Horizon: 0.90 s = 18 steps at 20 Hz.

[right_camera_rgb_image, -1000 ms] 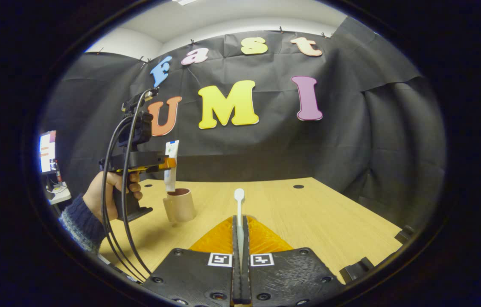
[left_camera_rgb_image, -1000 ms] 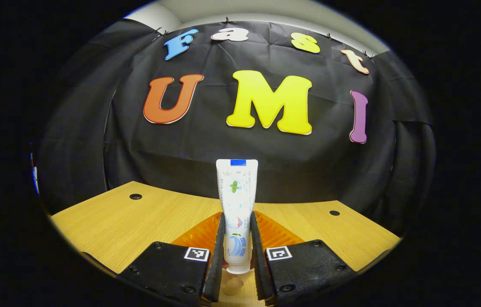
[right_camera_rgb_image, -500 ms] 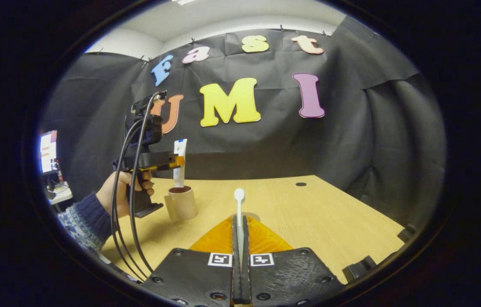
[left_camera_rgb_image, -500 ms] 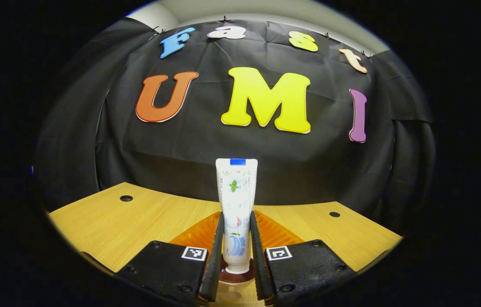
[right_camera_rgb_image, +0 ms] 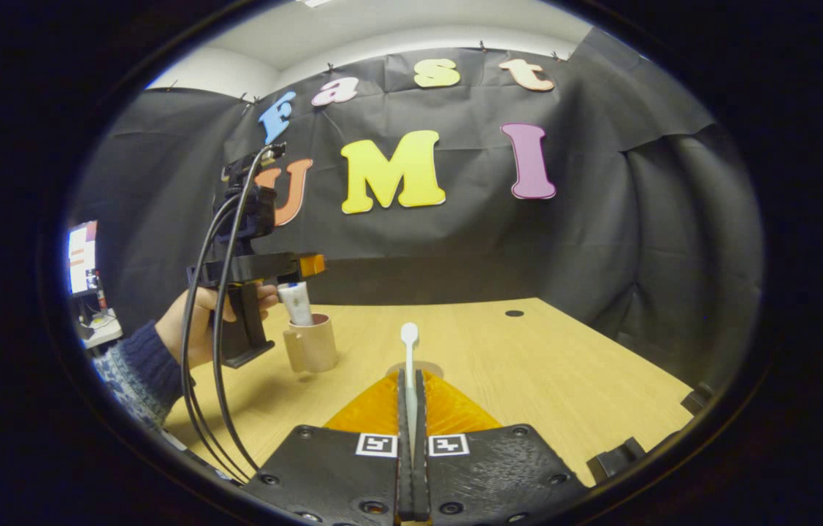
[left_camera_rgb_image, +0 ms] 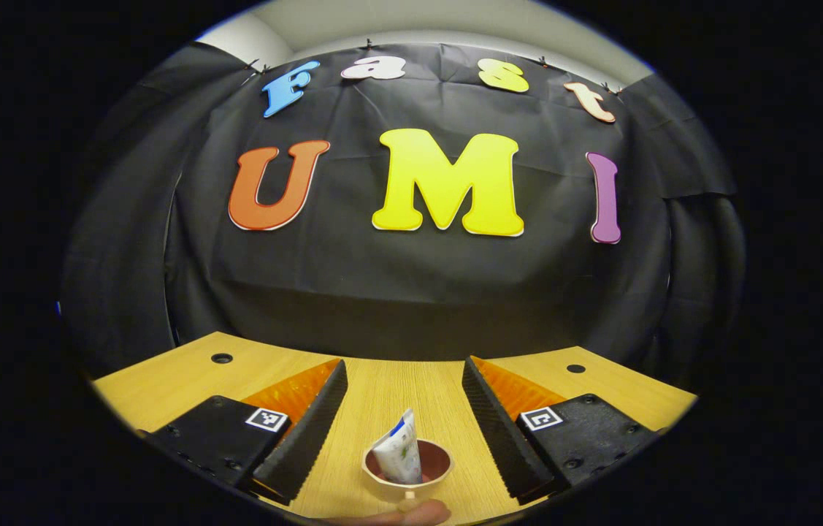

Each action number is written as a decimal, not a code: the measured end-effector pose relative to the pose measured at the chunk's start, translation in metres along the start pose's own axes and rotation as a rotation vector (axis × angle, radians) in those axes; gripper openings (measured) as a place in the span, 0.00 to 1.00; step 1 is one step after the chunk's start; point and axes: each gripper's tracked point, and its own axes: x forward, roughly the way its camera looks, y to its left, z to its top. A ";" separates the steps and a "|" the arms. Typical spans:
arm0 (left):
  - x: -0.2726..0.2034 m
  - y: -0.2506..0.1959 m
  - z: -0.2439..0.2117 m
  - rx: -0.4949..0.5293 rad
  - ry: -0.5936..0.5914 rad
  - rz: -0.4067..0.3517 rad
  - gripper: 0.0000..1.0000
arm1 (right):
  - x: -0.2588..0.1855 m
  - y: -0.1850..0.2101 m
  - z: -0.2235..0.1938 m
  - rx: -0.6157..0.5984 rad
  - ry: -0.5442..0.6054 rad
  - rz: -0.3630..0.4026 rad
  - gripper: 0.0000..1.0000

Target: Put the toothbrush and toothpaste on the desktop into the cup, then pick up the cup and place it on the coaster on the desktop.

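Left gripper view: we see the left tool (left_camera_rgb_image: pixel 404 420) with its fingers spread wide apart and gripping nothing. Below and between them stands the cup (left_camera_rgb_image: pixel 407 471) on the wooden bench (left_camera_rgb_image: pixel 389 380). The toothpaste (left_camera_rgb_image: pixel 399 456) tube sits inside the cup, leaning, its flat crimped end sticking up past the rim. A fingertip shows at the very bottom edge of this view, just under the cup.

Right gripper view: the right tool (right_camera_rgb_image: pixel 411 394) has its fingers pressed together on the handle of the toothbrush (right_camera_rgb_image: pixel 409 365), which stands upright between them, head at the top. We note a pale round coaster (right_camera_rgb_image: pixel 417 369) lying flat on the bench just behind the toothbrush; part of it is hidden by the tool. Off to the left of this view we see the left tool (right_camera_rgb_image: pixel 301 267) held above the cup (right_camera_rgb_image: pixel 311 347), with a person's hand (right_camera_rgb_image: pixel 196 325) on its grip, a dark knitted sleeve at the wrist, and black cables looping down from it. The toothpaste (right_camera_rgb_image: pixel 298 303) pokes out of the cup right under that tool. The cup stands well apart from the coaster.
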 end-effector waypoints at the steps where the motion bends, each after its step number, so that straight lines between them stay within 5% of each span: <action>1: -0.005 0.001 0.003 0.021 -0.004 0.003 1.00 | 0.001 0.001 0.001 -0.004 -0.003 0.000 0.01; 4: -0.022 0.003 0.009 0.045 -0.018 0.003 0.94 | 0.004 0.006 0.002 -0.001 0.001 0.012 0.01; 8: -0.057 0.016 0.012 0.057 -0.045 0.024 1.00 | 0.023 0.022 0.019 0.000 -0.008 0.031 0.00; 14: -0.120 0.037 -0.028 0.039 0.012 0.034 0.94 | 0.055 0.068 0.040 -0.002 -0.012 0.090 0.02; 18: -0.153 0.066 -0.055 -0.017 0.042 0.053 1.00 | 0.084 0.107 0.068 0.016 -0.052 0.126 0.02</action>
